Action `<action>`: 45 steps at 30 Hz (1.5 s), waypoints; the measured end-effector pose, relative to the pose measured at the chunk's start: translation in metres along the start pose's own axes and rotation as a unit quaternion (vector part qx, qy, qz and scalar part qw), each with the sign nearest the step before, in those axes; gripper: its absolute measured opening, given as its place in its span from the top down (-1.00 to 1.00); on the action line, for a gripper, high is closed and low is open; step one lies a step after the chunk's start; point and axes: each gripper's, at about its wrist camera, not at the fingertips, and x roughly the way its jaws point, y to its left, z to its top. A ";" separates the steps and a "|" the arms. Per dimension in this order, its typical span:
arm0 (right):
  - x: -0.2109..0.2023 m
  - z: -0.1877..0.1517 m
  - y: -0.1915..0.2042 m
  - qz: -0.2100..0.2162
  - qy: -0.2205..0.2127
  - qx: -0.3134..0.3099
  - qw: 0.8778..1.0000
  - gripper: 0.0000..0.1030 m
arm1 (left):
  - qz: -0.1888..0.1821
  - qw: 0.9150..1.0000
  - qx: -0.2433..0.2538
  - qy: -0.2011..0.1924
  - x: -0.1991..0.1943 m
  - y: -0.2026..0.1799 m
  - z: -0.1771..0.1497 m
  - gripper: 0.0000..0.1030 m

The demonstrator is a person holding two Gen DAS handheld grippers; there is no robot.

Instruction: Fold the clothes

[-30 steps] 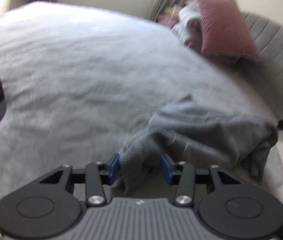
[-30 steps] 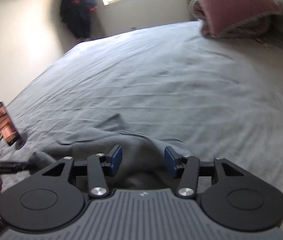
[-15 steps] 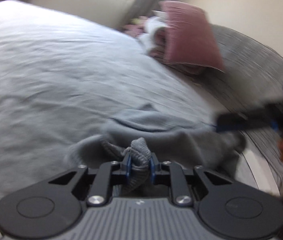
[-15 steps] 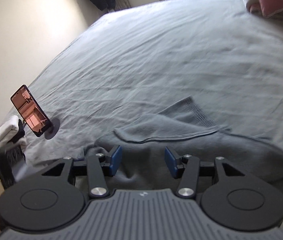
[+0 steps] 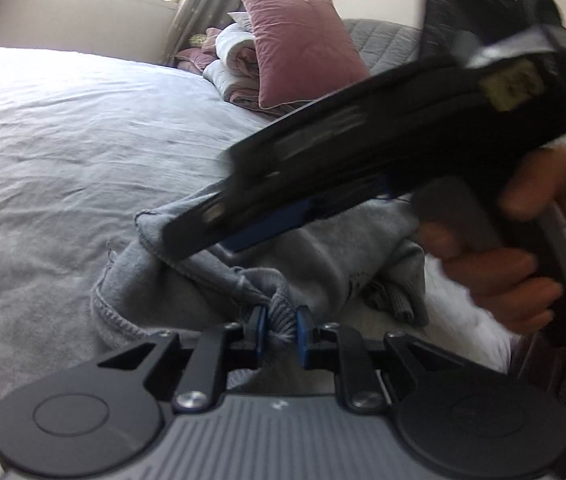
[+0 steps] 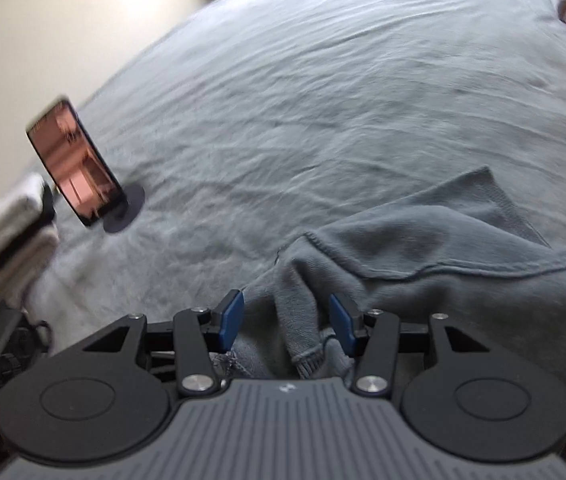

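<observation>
Sweater (image 5: 323, 256): crumpled, lying on the bed (image 5: 63, 152) near its edge. My left gripper (image 5: 279, 330): clamped on a ribbed hem. My right gripper (image 6: 285, 322): jaws wide, straddling a fold, gripping nothing. Step, I judge: securing edges. Next: close right, spread flat.

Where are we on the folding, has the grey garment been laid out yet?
Not yet. The grey sweatshirt lies crumpled on the bed, no fold made. Done: left gripper is shut on a bunched edge. In hand: right gripper is open around another edge. Left: grasp, spread flat, fold.
</observation>
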 end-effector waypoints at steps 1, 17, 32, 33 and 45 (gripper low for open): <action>0.006 -0.001 0.002 -0.009 0.006 -0.007 1.000 0.04 | 0.002 1.000 -0.002 0.002 -0.001 0.000 0.000 0.69; -0.024 -0.007 -0.041 -0.041 -0.046 0.056 0.997 0.88 | 0.044 0.979 -0.198 0.024 -0.036 0.058 0.002 0.32; -0.107 -0.024 -0.106 -0.036 -0.131 0.137 0.981 0.88 | 0.050 0.940 -0.336 0.042 0.012 0.078 0.005 0.26; -0.115 -0.026 -0.114 -0.037 -0.140 0.146 0.979 0.88 | 0.053 0.939 -0.338 0.040 0.014 0.078 0.007 0.26; -0.157 -0.059 -0.191 -0.040 -0.191 0.240 0.951 0.88 | -0.002 0.928 -0.371 0.025 0.045 0.070 0.016 0.21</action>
